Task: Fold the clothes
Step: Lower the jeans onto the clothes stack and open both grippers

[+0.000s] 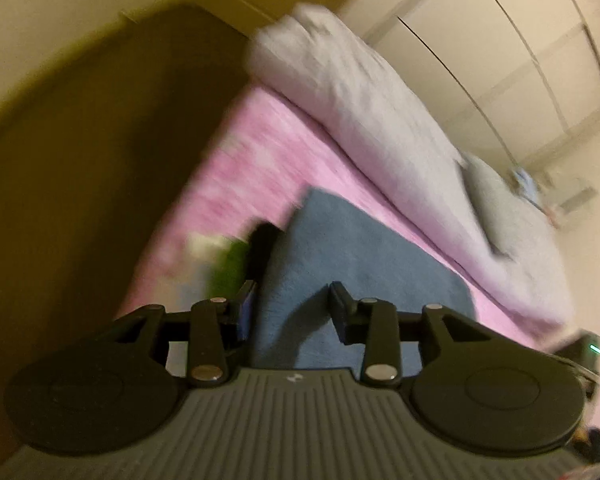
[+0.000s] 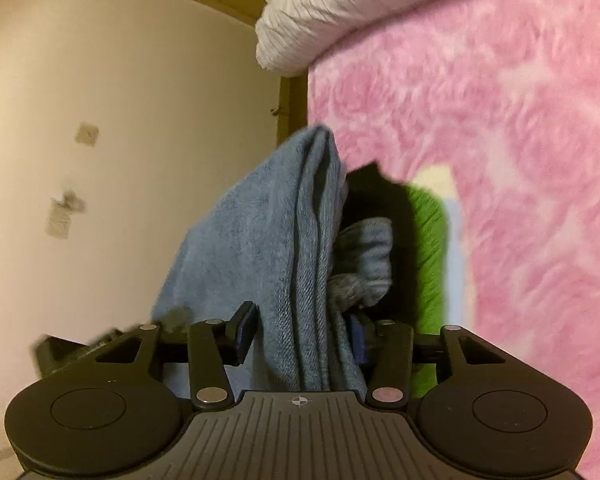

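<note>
A folded blue cloth lies on the pink bed cover. My left gripper is open just above its near end, with one finger on each side and nothing held. In the right wrist view, my right gripper has its fingers on both sides of the thick folded edge of the blue cloth, which stands between them. Grey, black and green garments lie stacked beside the cloth.
A white-grey duvet runs along the far side of the bed; it also shows in the right wrist view. White wardrobe doors stand behind it. A cream wall borders the bed. The left view is motion-blurred.
</note>
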The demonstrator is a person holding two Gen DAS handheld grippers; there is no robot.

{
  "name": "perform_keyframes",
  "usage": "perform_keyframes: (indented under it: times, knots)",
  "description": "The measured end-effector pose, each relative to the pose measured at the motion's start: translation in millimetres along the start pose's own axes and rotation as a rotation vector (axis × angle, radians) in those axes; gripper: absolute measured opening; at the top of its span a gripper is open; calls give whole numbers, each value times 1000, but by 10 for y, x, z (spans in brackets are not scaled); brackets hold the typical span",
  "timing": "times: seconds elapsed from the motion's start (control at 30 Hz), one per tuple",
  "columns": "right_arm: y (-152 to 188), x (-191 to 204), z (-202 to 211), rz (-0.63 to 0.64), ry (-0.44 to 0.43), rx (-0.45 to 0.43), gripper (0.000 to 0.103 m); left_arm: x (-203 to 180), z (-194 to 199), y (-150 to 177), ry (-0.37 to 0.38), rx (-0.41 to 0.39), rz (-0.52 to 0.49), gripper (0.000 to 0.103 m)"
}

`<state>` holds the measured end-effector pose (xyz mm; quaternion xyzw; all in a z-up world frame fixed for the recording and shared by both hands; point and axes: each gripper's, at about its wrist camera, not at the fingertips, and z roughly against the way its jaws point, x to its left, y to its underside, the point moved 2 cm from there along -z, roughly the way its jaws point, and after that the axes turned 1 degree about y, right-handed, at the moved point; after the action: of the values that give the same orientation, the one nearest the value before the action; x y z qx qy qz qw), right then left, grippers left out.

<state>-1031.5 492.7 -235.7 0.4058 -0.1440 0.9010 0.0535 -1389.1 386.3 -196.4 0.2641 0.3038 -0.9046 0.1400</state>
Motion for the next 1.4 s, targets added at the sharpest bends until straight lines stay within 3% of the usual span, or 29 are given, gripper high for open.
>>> perform_keyframes:
  times: [0.1, 0.17, 0.27, 0.37, 0.43, 0.57, 0.8, 0.97, 1.07, 1.23, 1.4]
  knots:
    - [-1, 138, 332, 138, 106, -128, 53, -171, 222, 132, -53, -67, -68, 29]
    - [84, 328, 476, 299, 190, -190, 53, -286, 371, 219, -89, -111, -114, 27]
    - [483, 704, 527, 665, 261, -205, 42, -459, 596, 350, -142, -178, -182, 24]
    - [822, 810, 387, 858, 255, -195, 42, -423, 312, 535, -190, -127, -229, 17]
    - [883, 707, 190, 886, 270, -149, 42, -253, 148, 596, -224, -118, -199, 13]
    - [792, 473, -66, 840, 240, -79, 42, -68, 53, 600, -193, -152, -116, 15]
    - [774, 524, 202, 716, 189, -68, 42, -11, 247, 572, -226, -161, -94, 8]
    - [1029, 718, 545, 797, 177, -100, 42, -172, 613, 775, -249, -214, -127, 9]
    - [1211, 819, 701, 859, 166, -109, 42, -87, 541, 909, -252, -206, -96, 10]
    - [1446, 665, 382, 963, 180, -9, 42, 31, 421, 1098, -266, -197, -60, 4]
    - [1474, 640, 380, 993, 190, 14, 42, -173, 498, 1116, -314, -217, -90, 3]
